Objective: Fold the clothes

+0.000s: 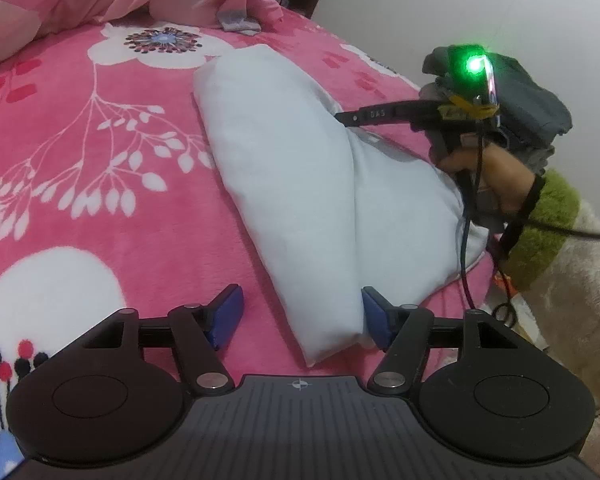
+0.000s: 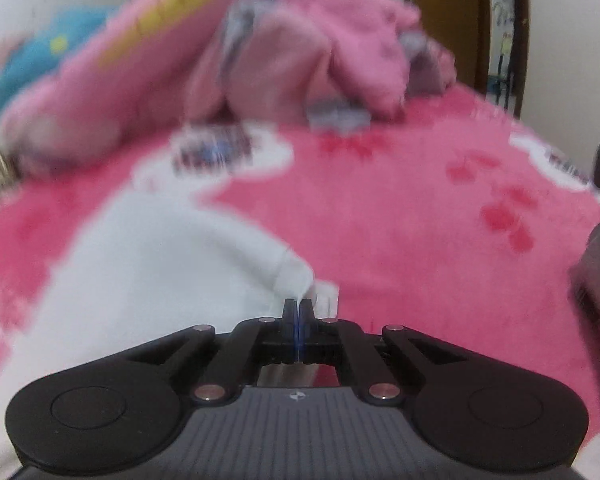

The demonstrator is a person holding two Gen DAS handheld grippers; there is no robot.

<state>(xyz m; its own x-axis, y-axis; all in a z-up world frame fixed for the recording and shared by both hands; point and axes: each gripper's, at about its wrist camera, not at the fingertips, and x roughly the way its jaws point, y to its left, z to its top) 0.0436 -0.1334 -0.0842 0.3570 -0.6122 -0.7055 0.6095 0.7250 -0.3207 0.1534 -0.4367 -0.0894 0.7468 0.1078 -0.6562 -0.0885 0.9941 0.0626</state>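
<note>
White garment [image 1: 284,184] (folded lengthwise) on pink blanket [image 1: 100,152]

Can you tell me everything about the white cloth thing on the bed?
The white garment is soft, plain, pale fabric, already folded lengthwise into a long bundle with one layer lapped over another. It lies flat on the pink flowered blanket, slanting across it. The right gripper is shut at its edge and seems to pinch a fold, though that view is blurred. The left gripper is open, with the garment's near end between its blue fingers.
</note>
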